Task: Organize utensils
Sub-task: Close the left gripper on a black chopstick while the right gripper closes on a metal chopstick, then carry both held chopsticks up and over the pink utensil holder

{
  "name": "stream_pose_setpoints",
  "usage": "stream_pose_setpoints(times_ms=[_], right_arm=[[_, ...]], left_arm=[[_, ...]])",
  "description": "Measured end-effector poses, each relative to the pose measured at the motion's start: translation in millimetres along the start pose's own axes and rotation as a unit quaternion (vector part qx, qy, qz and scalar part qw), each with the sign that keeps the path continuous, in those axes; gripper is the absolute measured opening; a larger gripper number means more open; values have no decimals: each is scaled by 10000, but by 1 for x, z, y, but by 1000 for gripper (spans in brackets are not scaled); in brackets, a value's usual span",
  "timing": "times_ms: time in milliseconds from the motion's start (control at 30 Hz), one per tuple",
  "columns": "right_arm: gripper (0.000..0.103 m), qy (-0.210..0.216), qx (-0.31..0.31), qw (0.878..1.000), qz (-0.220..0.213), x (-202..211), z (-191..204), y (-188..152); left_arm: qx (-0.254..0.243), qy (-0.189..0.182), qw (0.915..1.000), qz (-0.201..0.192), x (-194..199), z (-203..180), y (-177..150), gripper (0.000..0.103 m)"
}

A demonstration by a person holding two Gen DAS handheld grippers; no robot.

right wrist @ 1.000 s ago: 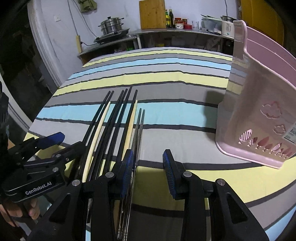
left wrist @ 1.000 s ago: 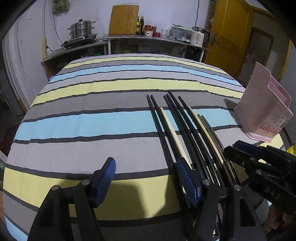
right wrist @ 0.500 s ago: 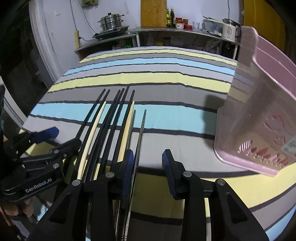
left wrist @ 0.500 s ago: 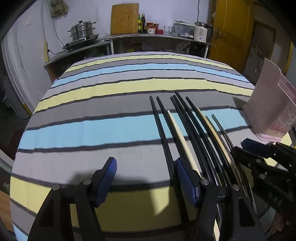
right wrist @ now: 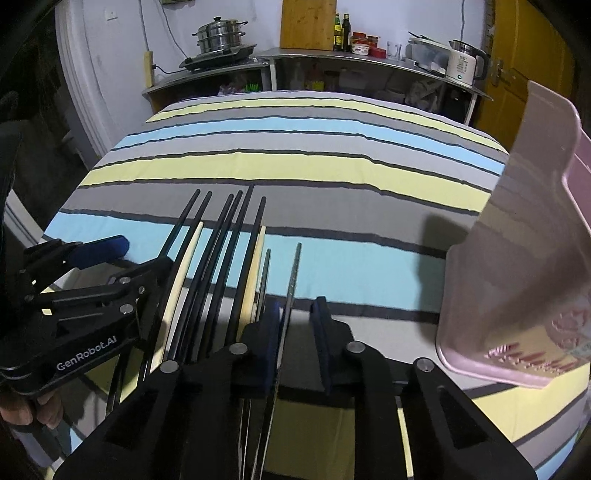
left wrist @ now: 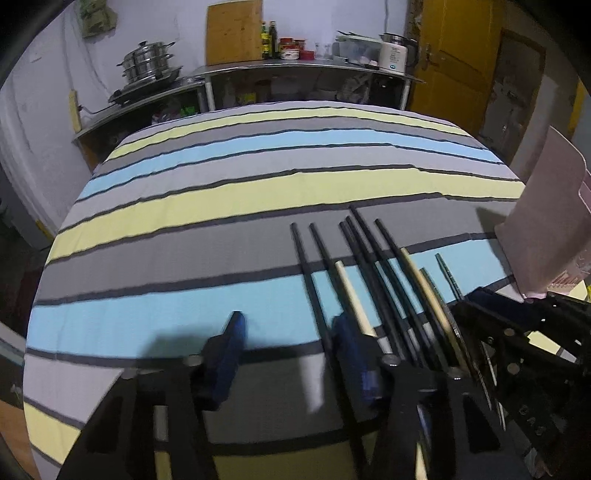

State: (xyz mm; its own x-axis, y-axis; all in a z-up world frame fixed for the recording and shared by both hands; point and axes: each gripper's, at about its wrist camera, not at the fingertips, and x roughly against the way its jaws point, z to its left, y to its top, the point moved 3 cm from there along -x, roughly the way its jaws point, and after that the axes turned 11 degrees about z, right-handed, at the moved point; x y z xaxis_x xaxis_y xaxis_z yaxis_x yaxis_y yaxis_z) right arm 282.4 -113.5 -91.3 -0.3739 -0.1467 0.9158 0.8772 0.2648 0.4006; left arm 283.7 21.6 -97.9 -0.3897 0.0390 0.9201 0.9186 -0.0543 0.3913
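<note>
Several chopsticks lie side by side on the striped tablecloth: black ones (right wrist: pixel 221 251), two cream ones (right wrist: pixel 184 266) and two thin metal ones (right wrist: pixel 293 273). They also show in the left wrist view (left wrist: pixel 373 280). My right gripper (right wrist: pixel 297 332) is open, its fingers on either side of the rightmost metal chopstick. My left gripper (left wrist: pixel 291 347) is open and empty, low over the cloth at the left edge of the row. A pink utensil holder (right wrist: pixel 524 258) stands to the right.
The table (left wrist: pixel 221 192) is covered by a blue, yellow and grey striped cloth. A counter with a steamer pot (right wrist: pixel 219 35), cutting board, bottles and a kettle stands behind it. A yellow door (left wrist: pixel 454 55) is at the back right.
Both grippers have moved forward along the chopsticks. The rightmost metal chopstick has swung away from the row and now lies between my right gripper's fingers.
</note>
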Motion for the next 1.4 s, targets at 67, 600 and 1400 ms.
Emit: stream_pose_setpoints(times_ms=[67,600,1400], right_arm=[[7,37,19,10000,18,0,1,1],[5,530,-177,9978,-352,43,-9,1],[5,763,-344,9862,-1426,166,-28,-13]], left_arm=[[-67,-7,10000,3,-1,-3,3,26],[238,-674,9968,-360,51,15,2,5],[-221,-1246,9832,-1317,203,-16,-7,5]])
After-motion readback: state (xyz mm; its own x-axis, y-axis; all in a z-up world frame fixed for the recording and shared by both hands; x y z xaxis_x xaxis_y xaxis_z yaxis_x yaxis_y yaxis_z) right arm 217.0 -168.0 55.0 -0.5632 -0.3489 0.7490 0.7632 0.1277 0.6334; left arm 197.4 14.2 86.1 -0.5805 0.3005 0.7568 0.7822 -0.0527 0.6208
